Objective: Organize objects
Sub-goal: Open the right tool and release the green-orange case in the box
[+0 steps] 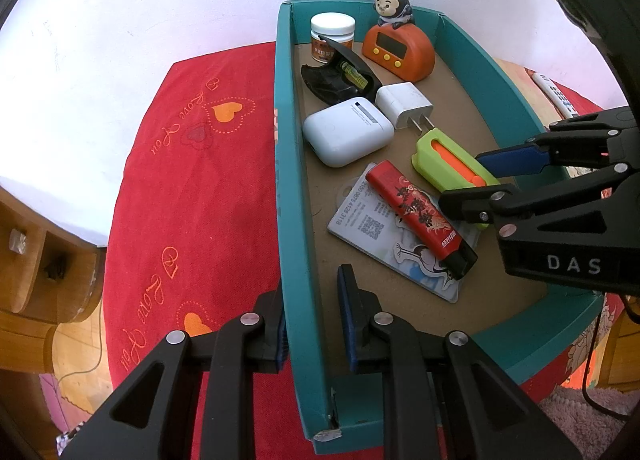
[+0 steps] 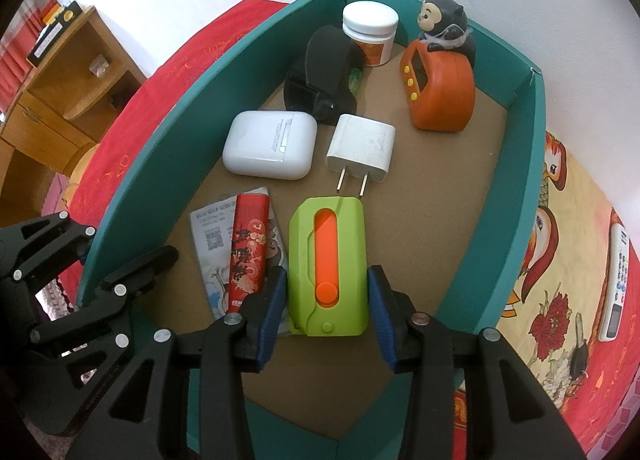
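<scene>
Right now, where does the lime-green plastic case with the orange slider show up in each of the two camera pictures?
Left wrist view: lime-green plastic case with the orange slider, right of centre, on the box floor.
Right wrist view: lower centre, between that gripper's blue-padded fingers.
Shared landmark: the white two-pin charger plug, just beyond the case.

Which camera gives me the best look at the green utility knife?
The right wrist view: the green utility knife lies face-up, whole, between the right tool's open pads. In the left wrist view that tool covers its near end.
</scene>
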`<move>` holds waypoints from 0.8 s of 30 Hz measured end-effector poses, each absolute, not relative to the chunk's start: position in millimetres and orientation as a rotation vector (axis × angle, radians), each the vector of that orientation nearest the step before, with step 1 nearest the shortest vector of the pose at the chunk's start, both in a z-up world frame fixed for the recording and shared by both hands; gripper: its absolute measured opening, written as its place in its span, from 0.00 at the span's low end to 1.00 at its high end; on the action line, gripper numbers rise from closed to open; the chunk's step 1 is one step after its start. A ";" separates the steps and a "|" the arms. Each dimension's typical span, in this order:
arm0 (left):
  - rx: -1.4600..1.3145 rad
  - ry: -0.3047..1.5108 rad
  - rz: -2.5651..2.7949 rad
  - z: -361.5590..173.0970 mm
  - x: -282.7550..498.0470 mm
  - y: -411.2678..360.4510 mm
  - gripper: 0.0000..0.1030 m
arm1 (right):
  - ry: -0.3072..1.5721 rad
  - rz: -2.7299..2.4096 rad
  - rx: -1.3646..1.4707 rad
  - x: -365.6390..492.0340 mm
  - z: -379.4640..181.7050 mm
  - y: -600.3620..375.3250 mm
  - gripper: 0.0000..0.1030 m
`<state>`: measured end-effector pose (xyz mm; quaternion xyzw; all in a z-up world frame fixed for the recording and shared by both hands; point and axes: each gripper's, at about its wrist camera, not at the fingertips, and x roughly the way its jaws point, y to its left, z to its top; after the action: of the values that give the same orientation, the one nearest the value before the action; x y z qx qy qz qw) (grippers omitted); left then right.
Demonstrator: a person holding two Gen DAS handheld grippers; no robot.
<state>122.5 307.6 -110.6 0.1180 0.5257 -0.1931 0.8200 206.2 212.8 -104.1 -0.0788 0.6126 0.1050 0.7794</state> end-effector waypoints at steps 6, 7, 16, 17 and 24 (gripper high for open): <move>0.251 1.120 -0.412 -110.6 122.5 307.5 0.20 | 1.306 0.220 -0.169 208.4 -95.9 211.1 0.43; 0.251 1.120 -0.411 -110.6 122.5 307.6 0.20 | 1.304 0.219 -0.170 208.7 -95.0 211.1 0.43; 0.251 1.120 -0.411 -110.6 122.5 307.6 0.20 | 1.286 0.222 -0.162 206.5 -87.7 211.8 0.43; 0.251 1.119 -0.411 -110.6 122.4 307.7 0.20 | 1.284 0.222 -0.159 206.0 -85.9 211.2 0.43; 0.252 1.121 -0.412 -110.5 122.9 307.3 0.20 | 1.223 0.225 -0.113 194.5 -57.1 190.6 0.43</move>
<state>122.9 307.3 -110.5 0.1184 0.5262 -0.1932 0.8196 194.5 190.6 -57.1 -0.0530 0.5727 0.1052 0.8113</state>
